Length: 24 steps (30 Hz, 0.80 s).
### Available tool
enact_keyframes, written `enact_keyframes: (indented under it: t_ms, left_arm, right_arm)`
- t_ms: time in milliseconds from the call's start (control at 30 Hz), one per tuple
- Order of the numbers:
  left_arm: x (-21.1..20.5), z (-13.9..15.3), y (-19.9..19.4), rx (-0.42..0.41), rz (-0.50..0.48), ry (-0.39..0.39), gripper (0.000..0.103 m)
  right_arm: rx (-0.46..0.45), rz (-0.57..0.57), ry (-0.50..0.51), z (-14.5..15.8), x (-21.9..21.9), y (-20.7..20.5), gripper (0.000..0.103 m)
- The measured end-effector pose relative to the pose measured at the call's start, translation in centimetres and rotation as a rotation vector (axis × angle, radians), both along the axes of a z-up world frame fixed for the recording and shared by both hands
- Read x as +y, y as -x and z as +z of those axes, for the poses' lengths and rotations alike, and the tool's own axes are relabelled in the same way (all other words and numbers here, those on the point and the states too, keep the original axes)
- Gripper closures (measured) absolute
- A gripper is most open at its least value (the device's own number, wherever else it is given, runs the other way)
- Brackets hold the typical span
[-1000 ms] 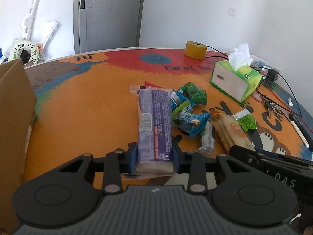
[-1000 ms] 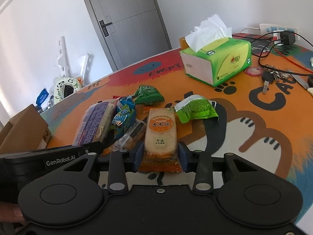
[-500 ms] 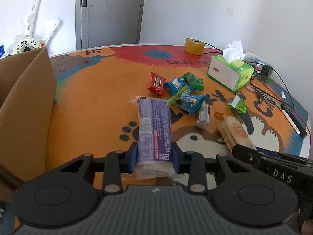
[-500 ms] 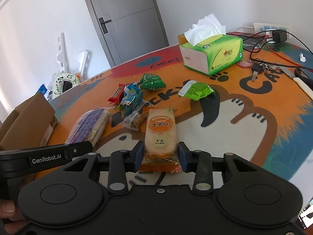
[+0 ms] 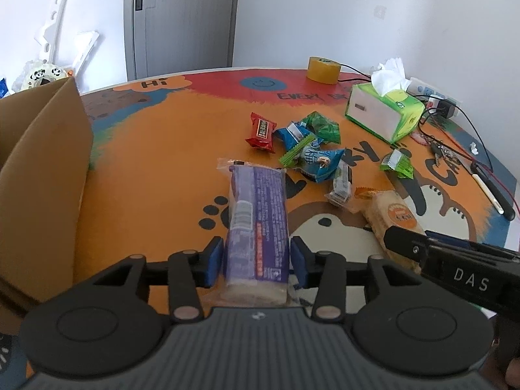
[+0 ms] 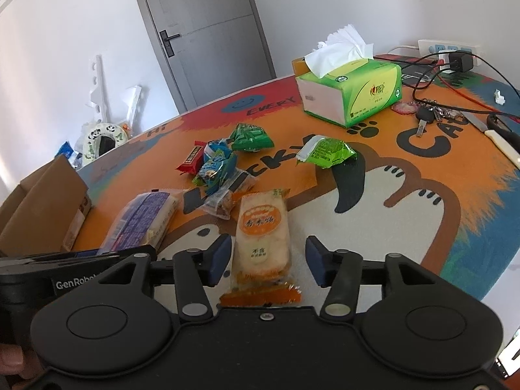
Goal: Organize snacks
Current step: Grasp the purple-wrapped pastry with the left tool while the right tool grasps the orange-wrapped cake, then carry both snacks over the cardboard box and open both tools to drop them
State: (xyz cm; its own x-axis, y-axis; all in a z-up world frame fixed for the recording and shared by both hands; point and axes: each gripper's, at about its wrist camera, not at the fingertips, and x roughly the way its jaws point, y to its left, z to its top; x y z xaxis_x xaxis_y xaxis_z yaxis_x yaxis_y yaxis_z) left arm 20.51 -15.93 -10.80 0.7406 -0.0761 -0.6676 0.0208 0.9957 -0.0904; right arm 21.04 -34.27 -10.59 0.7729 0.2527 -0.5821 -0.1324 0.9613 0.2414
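Note:
My left gripper (image 5: pixel 256 261) has its blue pads close on both sides of a long purple snack pack (image 5: pixel 256 221), with a thin gap showing at each pad. The pack also shows in the right wrist view (image 6: pixel 143 221). My right gripper (image 6: pixel 268 260) is open, its pads clear of an orange rice cracker pack (image 6: pixel 263 237) that lies between them; the pack also shows in the left wrist view (image 5: pixel 395 216). Loose snacks lie further out: a red bar (image 5: pixel 261 131), blue packets (image 5: pixel 312 157) and green packets (image 6: pixel 326 152).
An open cardboard box (image 5: pixel 42 175) stands at the left, also in the right wrist view (image 6: pixel 42 214). A green tissue box (image 6: pixel 351 92), a tape roll (image 5: pixel 323 70), keys (image 6: pixel 425 115), cables and a power strip (image 6: pixel 448 47) are at the far right.
Both grippers pulled back from the snack pile, each carrying its pack. The right gripper's jaws then opened off the cracker pack. The left jaws eased slightly around the purple pack.

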Motion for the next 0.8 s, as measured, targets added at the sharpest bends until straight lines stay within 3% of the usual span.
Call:
enact_keyframes:
  t_ms: [267,333,367,400,467,800]
  left_arm:
    - [-0.8,-0.4,-0.9,-0.034,0.013,-0.036,0.055]
    - [-0.8,-0.4,-0.9,-0.036,0.012,-0.041,0.060]
    - [-0.7,-0.4,-0.9,-0.037,0.012,-0.040,0.061]
    - [-0.6,-0.4,-0.8,-0.038,0.010,-0.034,0.067]
    - [-0.3,-0.3,-0.6,-0.037,0.001,-0.010,0.069]
    - [0.1,0.8,1.5,-0.076,-0.007,0.009,0.071]
  right_arm:
    - [-0.009,-0.014,0.022,-0.1,0.6,-0.9,0.042]
    - [-0.014,-0.009,0.031,-0.1,0.9,-0.9,0.042]
    - [-0.015,-0.007,0.039,-0.1,1.0,-0.9,0.044]
    - [-0.017,-0.008,0.045,-0.1,1.1,-0.9,0.056]
    - [-0.016,-0.008,0.041,-0.1,1.1,-0.8,0.066]
    - [-0.055,0.023,-0.021,1.2,1.6,0.7,0.067]
